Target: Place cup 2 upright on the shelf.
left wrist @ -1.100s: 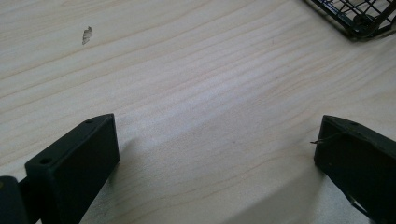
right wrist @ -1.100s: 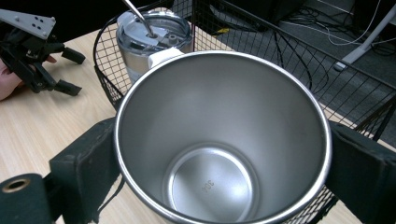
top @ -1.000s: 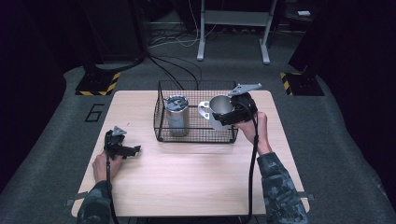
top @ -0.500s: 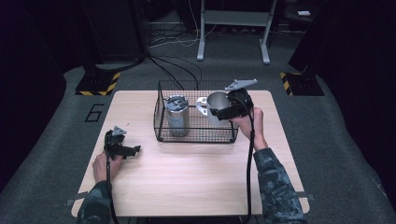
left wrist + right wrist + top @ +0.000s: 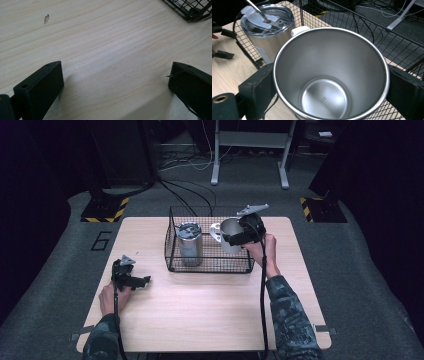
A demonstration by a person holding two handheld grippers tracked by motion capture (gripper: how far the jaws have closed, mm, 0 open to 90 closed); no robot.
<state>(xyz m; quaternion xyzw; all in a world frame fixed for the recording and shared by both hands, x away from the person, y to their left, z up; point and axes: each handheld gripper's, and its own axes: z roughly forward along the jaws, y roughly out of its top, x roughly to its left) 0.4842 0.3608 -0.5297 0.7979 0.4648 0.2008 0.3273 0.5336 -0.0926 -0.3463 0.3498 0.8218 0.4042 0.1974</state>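
Right gripper (image 5: 234,239) pinching open steel mug with white handle (image 5: 329,75) by its sides, upright over black wire basket (image 5: 210,265) beside lidded steel tumbler (image 5: 189,242); left gripper (image 5: 131,279) spread, idle on worktop (image 5: 200,305).

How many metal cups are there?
2. A lidded tumbler stands inside the wire basket at its left; an open mug is clamped in the right gripper above the basket's right part.

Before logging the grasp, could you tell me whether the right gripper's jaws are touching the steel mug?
Touching. In the right gripper view, the right gripper has one black jaw pressed against each side of the steel mug, with no gap at the rim.
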